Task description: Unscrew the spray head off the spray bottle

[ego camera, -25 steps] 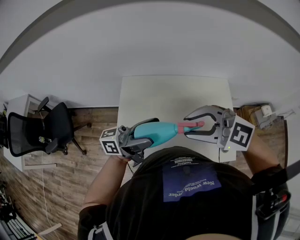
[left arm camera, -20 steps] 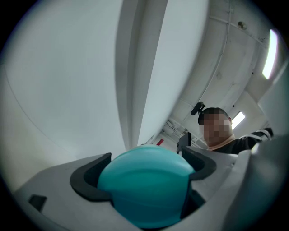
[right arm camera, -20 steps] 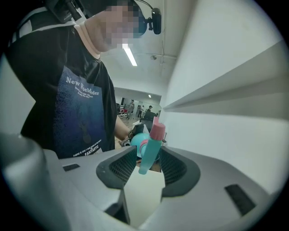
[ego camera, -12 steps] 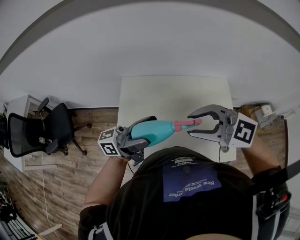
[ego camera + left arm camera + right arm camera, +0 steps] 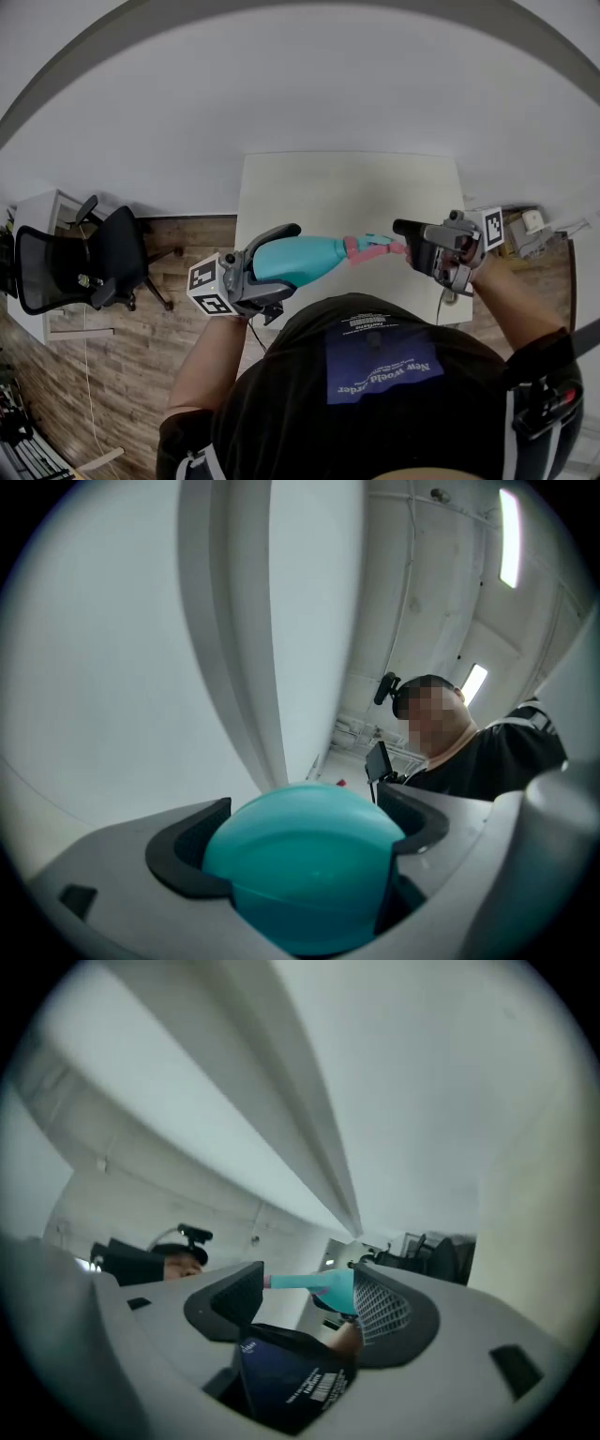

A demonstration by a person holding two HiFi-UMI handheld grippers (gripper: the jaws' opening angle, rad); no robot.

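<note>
Right tool (image 5: 405, 239) rolled, jaws just opened off pink spray head (image 5: 370, 248), which points right at it; left tool (image 5: 300, 832) clenches the level teal spray bottle (image 5: 295, 258).

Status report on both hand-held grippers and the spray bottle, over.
Left hand-held gripper shut on spray bottle. Right hand-held gripper jaws just opened, nothing gripped. Spray head not yet off. No obstruction seen.

The spray bottle (image 5: 295, 258) was smooth teal plastic with a soft sheen, and its spray head (image 5: 367, 248) was pink plastic. The table (image 5: 347, 192) looked matt white and smooth, the floor (image 5: 122, 347) wood-grained planks. The right gripper (image 5: 307, 1281) had a matt grey plastic shell and black fingers (image 5: 382, 1309) with a rough, gridded face.
</note>
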